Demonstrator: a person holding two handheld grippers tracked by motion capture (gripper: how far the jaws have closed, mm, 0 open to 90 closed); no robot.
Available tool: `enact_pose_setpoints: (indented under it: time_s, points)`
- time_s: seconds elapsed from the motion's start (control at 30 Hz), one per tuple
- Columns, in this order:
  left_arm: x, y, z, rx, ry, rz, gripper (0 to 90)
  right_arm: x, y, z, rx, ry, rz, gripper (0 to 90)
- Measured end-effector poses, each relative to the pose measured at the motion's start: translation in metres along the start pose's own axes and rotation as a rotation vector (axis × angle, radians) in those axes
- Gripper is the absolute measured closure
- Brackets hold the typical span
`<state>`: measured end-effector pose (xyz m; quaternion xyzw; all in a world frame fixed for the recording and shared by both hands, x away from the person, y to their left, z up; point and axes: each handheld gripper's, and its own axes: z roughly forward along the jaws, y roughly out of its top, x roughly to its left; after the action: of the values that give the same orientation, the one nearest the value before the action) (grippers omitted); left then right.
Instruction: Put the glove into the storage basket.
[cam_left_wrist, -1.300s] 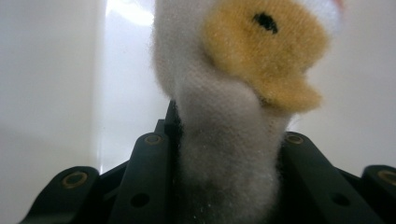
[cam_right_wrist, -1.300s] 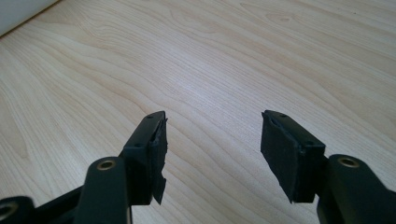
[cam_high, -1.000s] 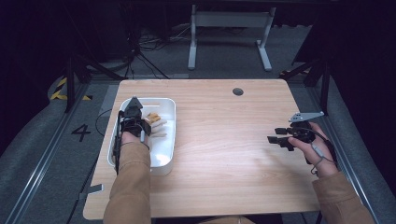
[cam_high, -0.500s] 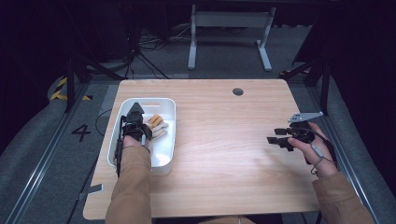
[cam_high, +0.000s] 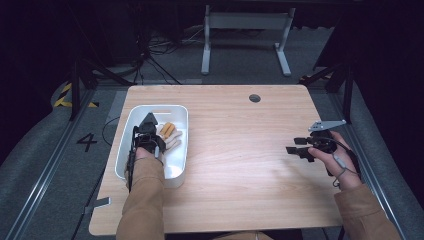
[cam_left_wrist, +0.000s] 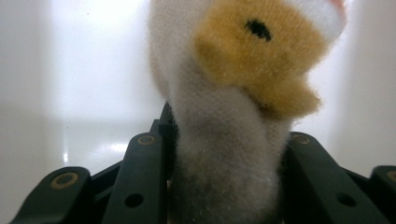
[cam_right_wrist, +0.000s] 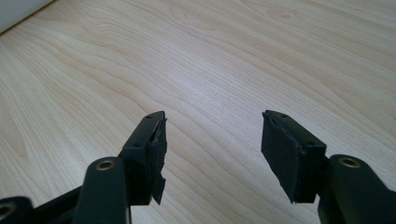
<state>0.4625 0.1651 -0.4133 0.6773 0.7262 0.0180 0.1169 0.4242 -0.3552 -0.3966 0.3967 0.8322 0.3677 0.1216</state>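
Currently, left to right:

Item 1, white tub (cam_high: 125, 150), near-left part of the counter (cam_high: 240, 165). Holds a small heap of soft items, white and yellow-orange, toward its far right side. How many pieces lie there cannot be made out from the high view.

Item 2, left gripper (cam_high: 148, 122), reaching down inside the tub. Its fingers (cam_left_wrist: 140, 177) have just been easing apart, yet a white knitted toy (cam_left_wrist: 224, 154) with a yellow-orange patch and a black dot stands between them, pressed on both sides in the left gripper view. Judged step: the grasp on the toy inside the tub, either just taken or about to be let go; the pictures do not settle which. If it is a pick, the next move calls for a firm squeeze on the soft body and a straight lift clear of the tub wall.

Item 3, bare counter, middle.

Item 4, right gripper (cam_high: 300, 146), near-right, held over the counter well apart from the tub. Its fingers (cam_right_wrist: 152, 144) stand wide apart with nothing between them.

Obscured: the toy's top is cut off in the left gripper view; its lower part sits hidden behind the left hand (cam_high: 145, 152) from above.
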Motion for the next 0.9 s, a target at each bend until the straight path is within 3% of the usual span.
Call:
enact_pose_setpoints:
  time_s: [0.1,0.17,0.23,0.33,0.43,0.5,0.7,0.9]
  points:
    - [-0.0017,-0.0001,0.0013,0.004,0.014,0.006,64.1,-0.0015,-0.0006,0.0,-0.002,-0.003,0.001,41.4]
    - [-0.0019,-0.0001,0.0022,0.006,0.001,0.008,60.7,-0.0018,-0.0008,-0.0001,-0.001,-0.003,0.003,41.4]
    - [-0.0011,0.0003,0.0037,0.018,-0.037,-0.002,51.2,-0.0018,-0.0007,0.0001,-0.001,-0.004,0.003,41.4]
    - [-0.0022,0.0006,0.0056,0.031,-0.057,0.008,39.5,-0.0022,-0.001,0.0004,0.001,-0.006,0.005,41.4]
    - [-0.0038,0.0005,0.0063,0.064,-0.106,0.065,29.5,-0.0021,-0.001,0.0001,-0.002,-0.005,0.005,41.4]
    - [-0.0041,0.0006,0.0056,0.059,-0.116,0.063,21.4,-0.0016,-0.0008,0.0001,-0.005,0.001,0.002,41.1]
    - [-0.0042,0.0013,0.0004,0.034,-0.123,0.061,14.2,-0.0011,-0.0004,0.0005,-0.001,0.0,-0.006,41.1]
    - [-0.0059,0.0022,-0.0008,0.031,-0.096,0.066,4.2,-0.0006,-0.0001,0.0001,-0.008,-0.001,-0.005,41.1]
